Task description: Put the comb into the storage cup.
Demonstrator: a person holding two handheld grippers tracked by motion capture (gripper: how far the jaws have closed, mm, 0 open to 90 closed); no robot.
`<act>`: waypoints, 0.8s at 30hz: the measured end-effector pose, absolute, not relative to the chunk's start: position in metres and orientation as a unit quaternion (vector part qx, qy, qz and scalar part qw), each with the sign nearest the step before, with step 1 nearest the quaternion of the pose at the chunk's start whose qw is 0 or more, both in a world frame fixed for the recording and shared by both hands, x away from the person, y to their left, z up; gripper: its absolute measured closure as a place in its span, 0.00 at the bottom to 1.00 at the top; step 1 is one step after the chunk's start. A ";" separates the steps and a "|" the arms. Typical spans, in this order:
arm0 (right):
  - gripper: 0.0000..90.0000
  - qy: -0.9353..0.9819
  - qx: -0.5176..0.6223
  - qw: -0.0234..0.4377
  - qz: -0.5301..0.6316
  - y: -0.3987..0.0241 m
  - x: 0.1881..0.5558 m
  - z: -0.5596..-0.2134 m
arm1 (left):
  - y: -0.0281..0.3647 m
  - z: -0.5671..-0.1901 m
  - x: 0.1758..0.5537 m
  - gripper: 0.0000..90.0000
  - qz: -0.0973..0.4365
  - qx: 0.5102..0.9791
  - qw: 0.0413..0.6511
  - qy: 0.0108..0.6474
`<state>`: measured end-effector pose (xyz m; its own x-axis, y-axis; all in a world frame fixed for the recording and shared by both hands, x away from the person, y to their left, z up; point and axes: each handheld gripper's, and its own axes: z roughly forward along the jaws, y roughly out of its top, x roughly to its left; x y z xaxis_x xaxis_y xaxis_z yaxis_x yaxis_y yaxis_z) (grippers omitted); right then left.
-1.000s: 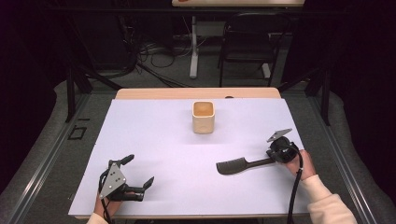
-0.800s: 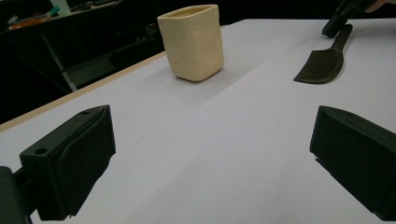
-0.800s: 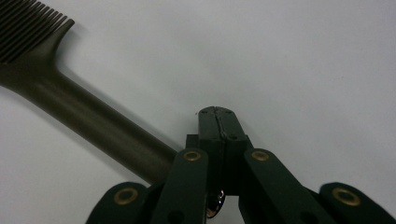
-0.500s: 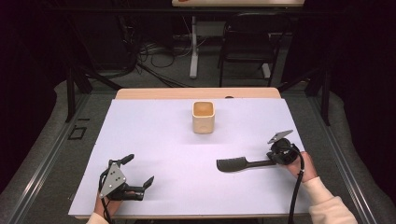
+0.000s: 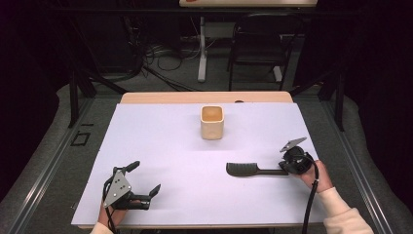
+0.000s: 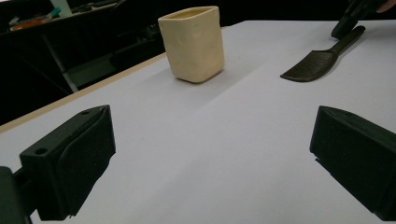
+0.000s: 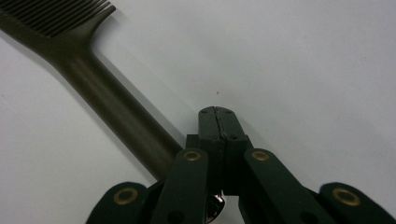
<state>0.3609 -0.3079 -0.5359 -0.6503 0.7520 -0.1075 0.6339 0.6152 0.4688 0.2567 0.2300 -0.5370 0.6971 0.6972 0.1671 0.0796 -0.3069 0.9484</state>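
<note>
A black spatula [image 5: 246, 170] lies flat on the white table cover [image 5: 165, 141], blade to the left and handle toward my right gripper [image 5: 288, 168]. In the right gripper view the jaws of that gripper [image 7: 217, 114] are pressed together with nothing between them. The spatula handle [image 7: 107, 100] runs alongside them and passes under the gripper's left linkage. My left gripper [image 5: 144, 177] rests at the front left, its jaws wide apart and empty [image 6: 210, 158]. A cream square cup [image 5: 212, 122] stands upright in the middle of the far half, also seen ahead of the left jaws [image 6: 194, 44].
The wooden table edge [image 5: 204, 97] shows beyond the white cover. A dark chair [image 5: 258, 44] and floor cables stand behind the table. Metal rails run along both sides. The left gripper view shows the spatula [image 6: 313, 63] and the right gripper [image 6: 355, 14] at top right.
</note>
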 end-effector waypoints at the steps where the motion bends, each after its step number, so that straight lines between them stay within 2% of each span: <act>1: 1.00 0.887 0.391 0.148 0.198 -0.308 0.360 -0.536 | 0.230 -0.537 0.257 0.00 0.292 0.754 0.529 0.257; 24: 1.00 0.896 0.382 0.116 0.197 -0.300 0.348 -0.532 | 0.230 -0.537 0.257 0.00 0.292 0.754 0.530 0.257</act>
